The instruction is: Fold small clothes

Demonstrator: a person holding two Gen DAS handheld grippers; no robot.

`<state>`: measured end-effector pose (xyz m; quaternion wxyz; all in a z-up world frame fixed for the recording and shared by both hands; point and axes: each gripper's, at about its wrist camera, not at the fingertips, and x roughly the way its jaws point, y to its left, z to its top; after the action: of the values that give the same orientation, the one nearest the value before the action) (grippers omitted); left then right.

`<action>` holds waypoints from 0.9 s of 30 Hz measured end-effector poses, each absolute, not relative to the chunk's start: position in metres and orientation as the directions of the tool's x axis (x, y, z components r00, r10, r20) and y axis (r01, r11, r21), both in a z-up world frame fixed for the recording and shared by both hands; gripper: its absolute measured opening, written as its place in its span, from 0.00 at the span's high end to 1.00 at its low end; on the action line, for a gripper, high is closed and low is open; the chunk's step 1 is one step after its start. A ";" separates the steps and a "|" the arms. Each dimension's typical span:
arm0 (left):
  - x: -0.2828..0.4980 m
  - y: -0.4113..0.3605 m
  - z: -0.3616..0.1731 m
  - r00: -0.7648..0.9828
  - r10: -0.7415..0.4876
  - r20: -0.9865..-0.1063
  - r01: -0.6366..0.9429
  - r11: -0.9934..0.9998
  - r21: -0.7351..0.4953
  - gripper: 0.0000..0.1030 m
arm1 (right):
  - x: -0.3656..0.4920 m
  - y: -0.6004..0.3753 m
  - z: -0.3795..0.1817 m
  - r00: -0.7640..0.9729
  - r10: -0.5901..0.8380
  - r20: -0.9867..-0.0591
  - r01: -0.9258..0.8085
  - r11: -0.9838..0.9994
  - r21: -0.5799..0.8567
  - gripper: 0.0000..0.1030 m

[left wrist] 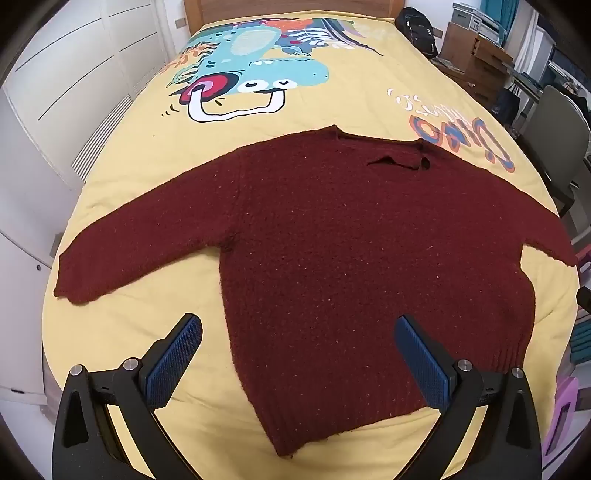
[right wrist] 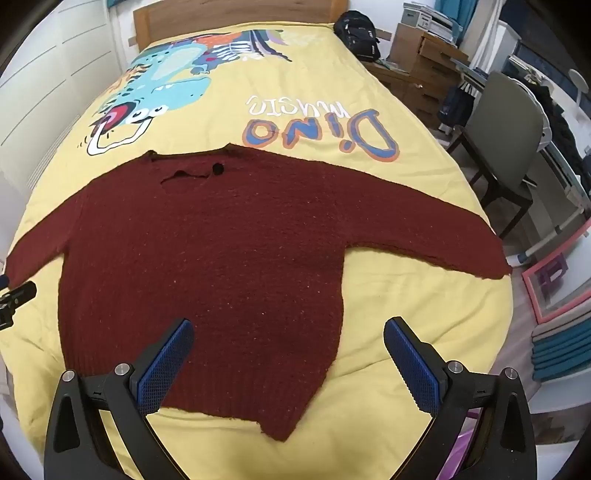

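A dark red knitted sweater (left wrist: 332, 240) lies flat on the yellow bedspread (left wrist: 140, 332), sleeves spread to both sides, neck toward the headboard. It also shows in the right wrist view (right wrist: 207, 258). My left gripper (left wrist: 299, 328) is open and empty, hovering above the hem's left corner. My right gripper (right wrist: 288, 332) is open and empty above the hem's right corner. The left gripper's tip (right wrist: 14, 295) shows at the left edge of the right wrist view.
The bedspread carries a dinosaur print (left wrist: 251, 74) and "Dino music" lettering (right wrist: 317, 129). A wooden headboard (right wrist: 229, 14) is at the far end. White cupboards (left wrist: 74, 74) stand on the left. A chair (right wrist: 509, 140), drawers (right wrist: 424, 55) and stacked items stand on the right.
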<state>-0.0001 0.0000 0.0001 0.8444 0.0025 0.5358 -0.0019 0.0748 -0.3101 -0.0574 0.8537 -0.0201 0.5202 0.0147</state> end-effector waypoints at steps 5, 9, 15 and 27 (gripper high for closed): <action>0.000 -0.001 0.004 0.428 0.006 -0.904 0.003 1.000 0.008 0.01 | 0.075 -0.307 -0.055 0.463 -0.007 -0.886 -0.053 0.998 -0.035 0.01; -0.001 -0.008 0.006 0.426 0.026 -0.904 0.005 0.999 0.032 0.01 | 0.071 -0.318 -0.049 0.464 0.008 -0.886 -0.036 0.999 -0.010 0.01; 0.002 -0.007 0.005 0.415 0.012 -0.910 0.014 1.000 0.019 0.01 | 0.075 -0.318 -0.048 0.459 -0.007 -0.888 -0.033 0.999 -0.024 0.01; 0.001 -0.008 0.002 0.413 0.010 -0.911 0.019 1.000 0.019 0.01 | 0.073 -0.323 -0.051 0.457 -0.014 -0.889 -0.023 0.999 -0.028 0.01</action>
<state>0.0010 -0.0080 0.0017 0.8403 0.0134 0.5419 -0.0029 0.0726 -0.3226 -0.0505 0.8534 -0.0180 0.5209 0.0025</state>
